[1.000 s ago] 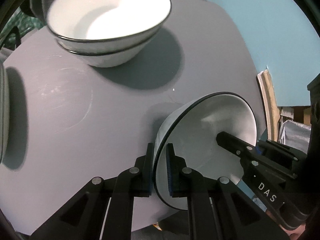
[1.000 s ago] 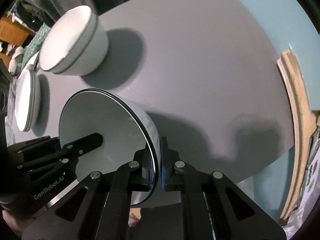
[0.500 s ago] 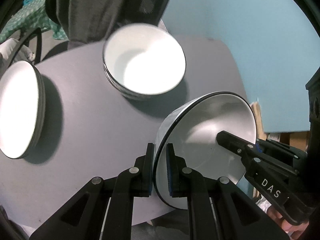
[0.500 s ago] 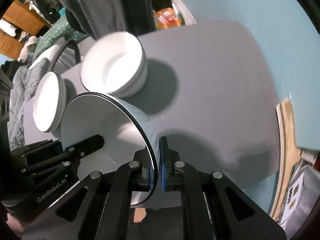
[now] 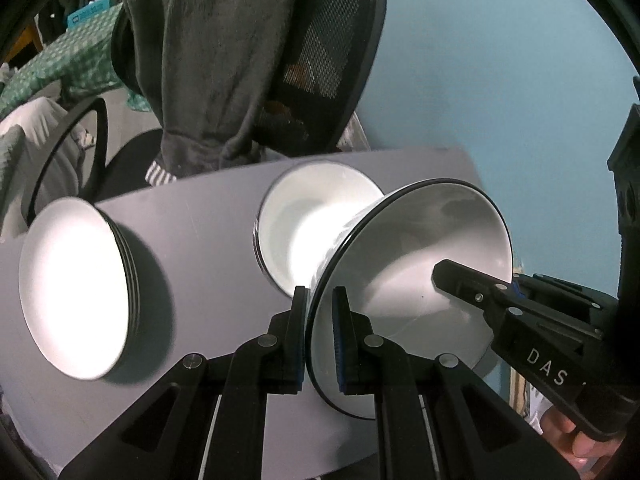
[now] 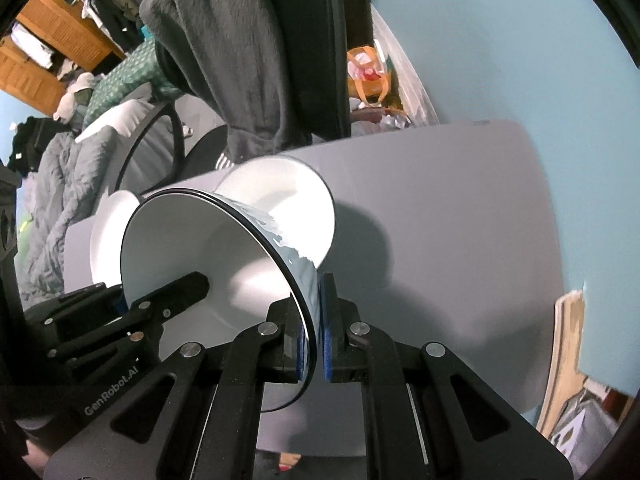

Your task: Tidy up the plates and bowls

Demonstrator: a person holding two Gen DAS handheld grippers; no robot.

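A white bowl with a dark rim (image 5: 412, 264) is held in the air by both grippers, one on each side of its rim. My left gripper (image 5: 322, 340) is shut on its left rim. My right gripper (image 6: 314, 336) is shut on its right rim; the bowl also shows in the right wrist view (image 6: 208, 264). Just behind it on the grey table (image 5: 208, 248) stands a stack of matching bowls (image 5: 304, 216), partly hidden by the held bowl. A stack of white plates (image 5: 76, 296) sits at the left.
An office chair (image 5: 332, 52) draped with a dark grey garment (image 5: 208, 60) stands behind the table. A light blue wall (image 5: 500, 80) is to the right. Bedding and clutter (image 6: 60, 168) lie at the far left. A wooden board (image 6: 572, 344) leans by the table's right edge.
Both grippers have lifted the bowl off the table and tilted upward. The bowl stack and plates now sit lower in view, and the chair has come into sight.
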